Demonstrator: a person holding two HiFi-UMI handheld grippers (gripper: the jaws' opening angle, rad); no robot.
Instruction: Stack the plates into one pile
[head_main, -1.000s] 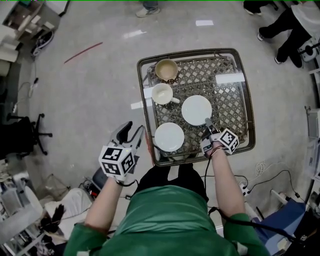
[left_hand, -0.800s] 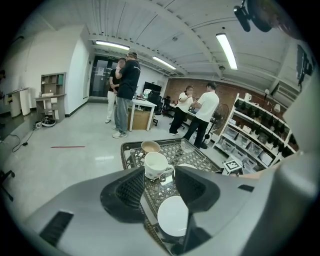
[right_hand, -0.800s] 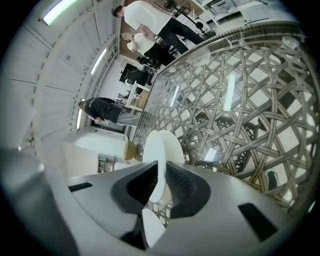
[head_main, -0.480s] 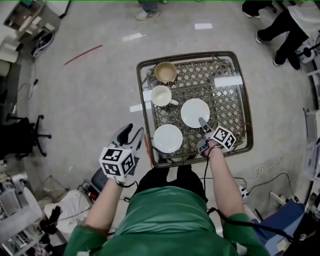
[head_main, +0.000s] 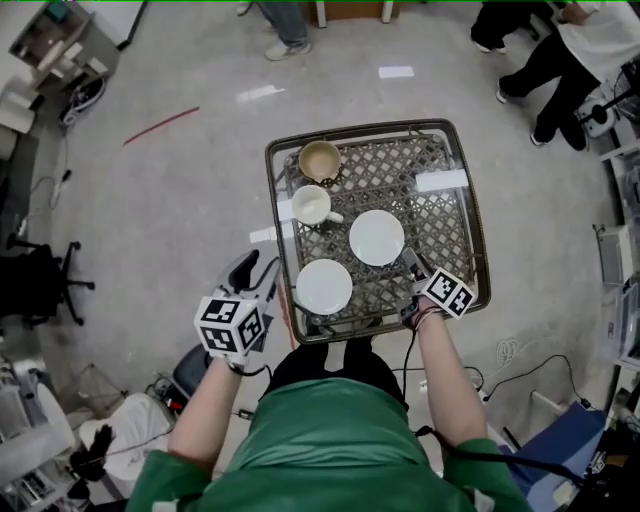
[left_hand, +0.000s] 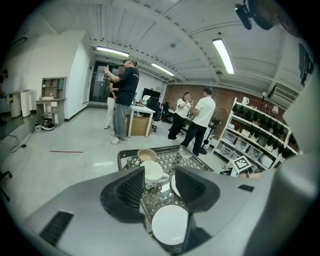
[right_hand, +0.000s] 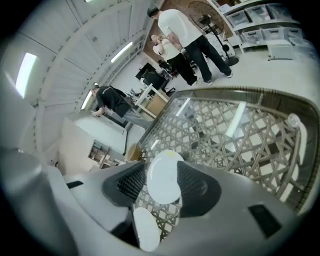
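Now right tool (head_main: 413, 262) newly open beside plate (head_main: 377, 237)

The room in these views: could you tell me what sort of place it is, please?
Probably a lab or workshop space: a bare concrete floor, shelves of storage bins, and an office chair off to one side.

Grey floor (head_main: 150, 220), brick back wall (left_hand: 170, 92), ceiling strip lights (left_hand: 223, 56), white shelving (left_hand: 255, 137).
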